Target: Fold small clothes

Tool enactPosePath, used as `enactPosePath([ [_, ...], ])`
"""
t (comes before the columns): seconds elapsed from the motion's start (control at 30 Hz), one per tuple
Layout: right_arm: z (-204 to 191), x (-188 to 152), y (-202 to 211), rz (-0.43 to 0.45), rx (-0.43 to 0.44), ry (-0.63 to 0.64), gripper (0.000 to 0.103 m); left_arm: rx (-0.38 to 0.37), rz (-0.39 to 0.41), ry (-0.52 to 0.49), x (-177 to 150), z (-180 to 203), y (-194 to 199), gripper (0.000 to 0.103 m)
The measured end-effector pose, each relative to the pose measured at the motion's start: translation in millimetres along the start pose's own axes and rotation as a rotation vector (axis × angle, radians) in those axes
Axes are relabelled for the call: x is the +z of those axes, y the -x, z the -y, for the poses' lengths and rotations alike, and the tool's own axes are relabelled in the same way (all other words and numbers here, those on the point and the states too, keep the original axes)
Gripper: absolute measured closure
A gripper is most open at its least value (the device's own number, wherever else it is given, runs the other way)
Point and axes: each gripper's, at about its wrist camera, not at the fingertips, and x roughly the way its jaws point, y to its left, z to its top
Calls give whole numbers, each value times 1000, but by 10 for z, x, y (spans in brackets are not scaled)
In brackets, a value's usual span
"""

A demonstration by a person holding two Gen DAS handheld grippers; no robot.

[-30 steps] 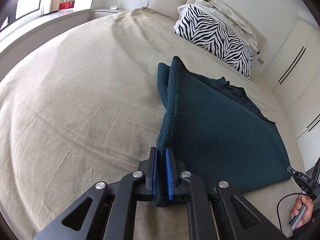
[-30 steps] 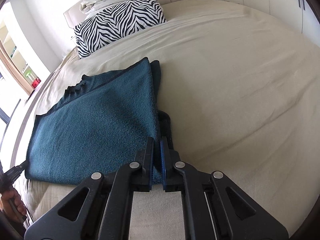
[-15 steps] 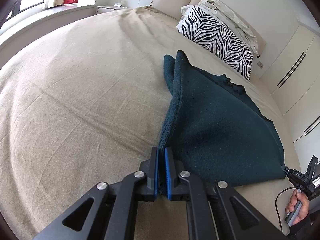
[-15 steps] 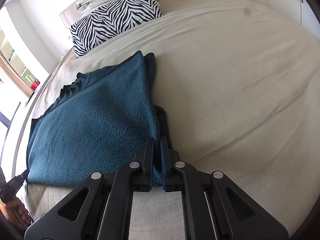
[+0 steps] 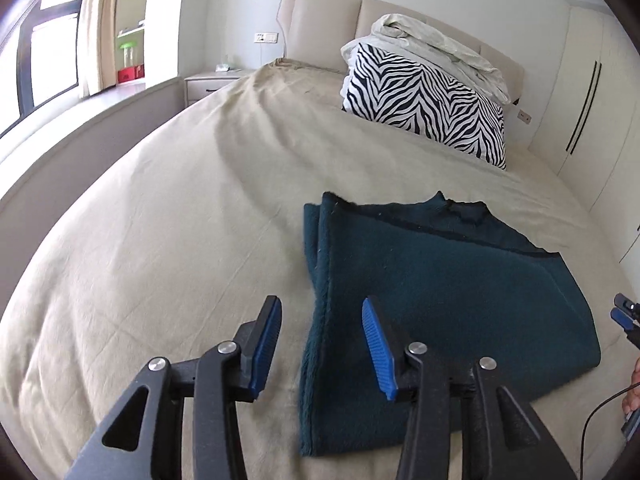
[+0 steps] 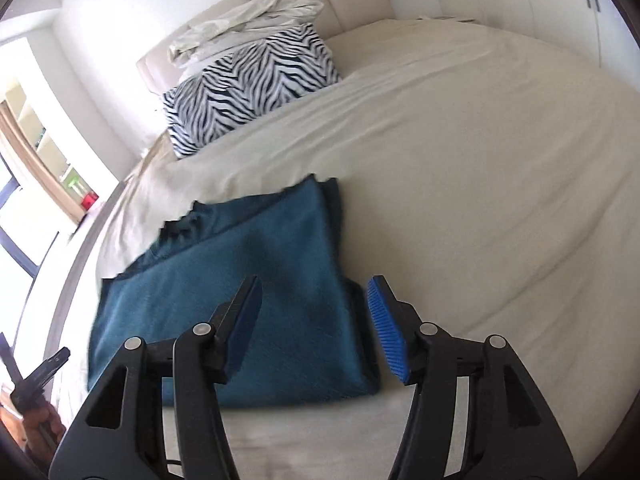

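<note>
On the beige bed sheet the folded teal garment, maybe fleece, lies flat; the left gripper and right gripper are opening, released above its near corners.

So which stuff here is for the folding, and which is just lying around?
For the folding:
- teal garment, lying folded on the bed
- left gripper, jaws opening, not gripping it
- right gripper, jaws opening, not gripping it

Just lying about:
- zebra pillow
- crumpled white bedding
- nightstand

My left hand-held gripper and right hand-held gripper share black angular plastic arms, silver screw heads and ribbed blue pads.
</note>
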Motion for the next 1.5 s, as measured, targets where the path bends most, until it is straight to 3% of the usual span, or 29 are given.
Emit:
enactPosePath([
  [0.1, -384, 125, -375, -74, 194, -5, 48, 40, -16, -115, 228, 383, -365, 53],
  [0.2, -838, 145, -877, -165, 300, -14, 50, 113, -29, -209, 331, 641, -730, 51],
  [0.27, -1143, 103, -1185, -217, 392, -13, 50, 140, -75, -218, 321, 671, -999, 47],
  [0.33, -1339, 60, -1501, -264, 410, -39, 50, 139, -116, -204, 239, 604, -1212, 42],
  [0.37, -1393, 37, -1646, -286, 423, -55, 50, 141, -95, -204, 197, 576, -1238, 37],
  [0.43, -1393, 15, -1916, -315, 406, -76, 52, 122, -79, -188, 176, 537, -1240, 36],
  [0.47, -1332, 3, -1994, -307, 388, -89, 58, 113, -82, -184, 182, 525, -1244, 36],
  [0.53, -1159, 22, -2053, -287, 438, -140, 72, 89, -89, -172, 191, 499, -1261, 36],
  [0.6, -901, 99, -2041, -252, 465, -206, 74, 75, -88, -163, 191, 478, -1272, 36],
  [0.73, -170, 245, -1785, -115, 350, -331, 74, 80, -77, -170, 162, 504, -1270, 35],
  [0.8, 218, 272, -1660, -68, 333, -430, 82, 75, -76, -166, 153, 496, -1268, 35],
  [0.9, 536, 329, -1385, 3, 151, -463, 78, 73, -72, -165, 143, 488, -1265, 35],
  [1.0, 655, 308, -1116, 12, 145, -490, 77, 79, -68, -168, 143, 496, -1273, 35],
  [1.13, 100, 178, -824, -33, 280, -338, 74, 77, -63, -166, 132, 494, -1267, 35],
  [1.17, -149, 90, -783, -65, 328, -291, 68, 78, -63, -166, 131, 493, -1266, 35],
  [1.23, -683, -153, -844, -152, 397, -181, 53, 80, -62, -167, 121, 492, -1256, 35],
  [1.37, -1432, -737, -1151, -351, 540, -72, 53, 79, -61, -167, 123, 487, -1256, 35],
  [1.43, -1616, -976, -1320, -431, 526, -25, 53, 76, -58, -166, 122, 482, -1252, 35],
  [1.5, -1616, -1101, -1329, -414, 520, -8, 55, 73, -53, -163, 120, 477, -1251, 35],
])
